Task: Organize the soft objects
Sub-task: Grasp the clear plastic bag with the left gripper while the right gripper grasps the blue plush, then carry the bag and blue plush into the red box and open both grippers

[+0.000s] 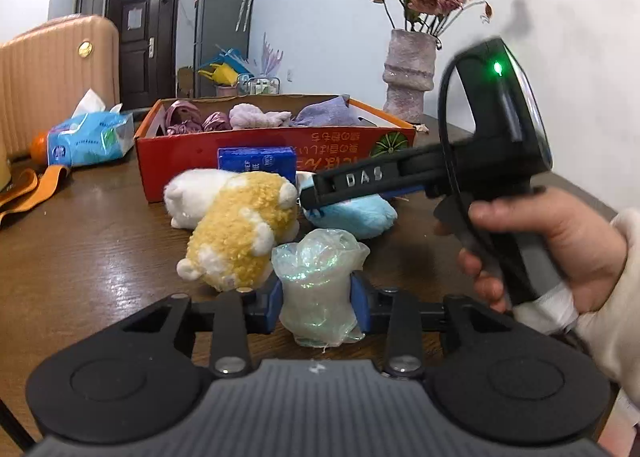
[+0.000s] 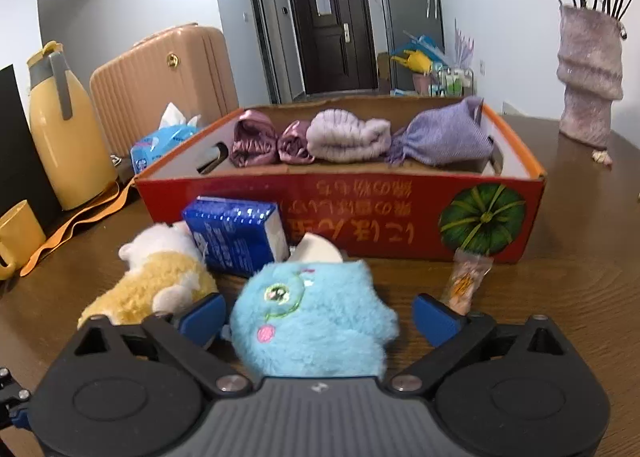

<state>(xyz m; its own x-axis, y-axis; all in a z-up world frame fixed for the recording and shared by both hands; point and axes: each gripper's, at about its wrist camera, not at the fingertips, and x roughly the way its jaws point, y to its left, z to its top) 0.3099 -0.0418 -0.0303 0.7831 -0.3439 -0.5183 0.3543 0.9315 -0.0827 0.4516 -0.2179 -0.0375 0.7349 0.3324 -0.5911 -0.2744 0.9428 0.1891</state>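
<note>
The clear iridescent plastic bag (image 1: 318, 289) stands squeezed between the blue pads of the left gripper (image 1: 318, 307), which is clamped on both its sides; only the left wrist view shows this bag. Just ahead and to the left of that gripper lies the yellow-and-white plush (image 1: 240, 229), touching the bag's upper left side. Ahead and to the right lies the blue plush (image 1: 356, 213), with the right gripper (image 1: 308, 199) reaching across over it, held by the person's right hand (image 1: 560, 253).

The right wrist view gives what the left cannot: the right gripper (image 2: 316, 317) has its jaws spread wide, the blue plush (image 2: 312, 325) lying between them, face up with a green eye and pink cheek showing. Whether the pads touch the fur I cannot tell. The yellow-and-white plush (image 2: 160, 289) sits to the left of this gripper, by the left pad. Ahead of it a blue tissue pack (image 2: 236, 237) leans near the red cardboard box (image 2: 360, 209), and a small snack packet (image 2: 466, 281) stands ahead to the right, hidden from the left wrist view. Inside the box, folded purple fabrics (image 2: 348, 135) line the far wall. Farther right stands a vase (image 2: 588, 77); far left, a yellow jug (image 2: 64, 129), seen only here.
</note>
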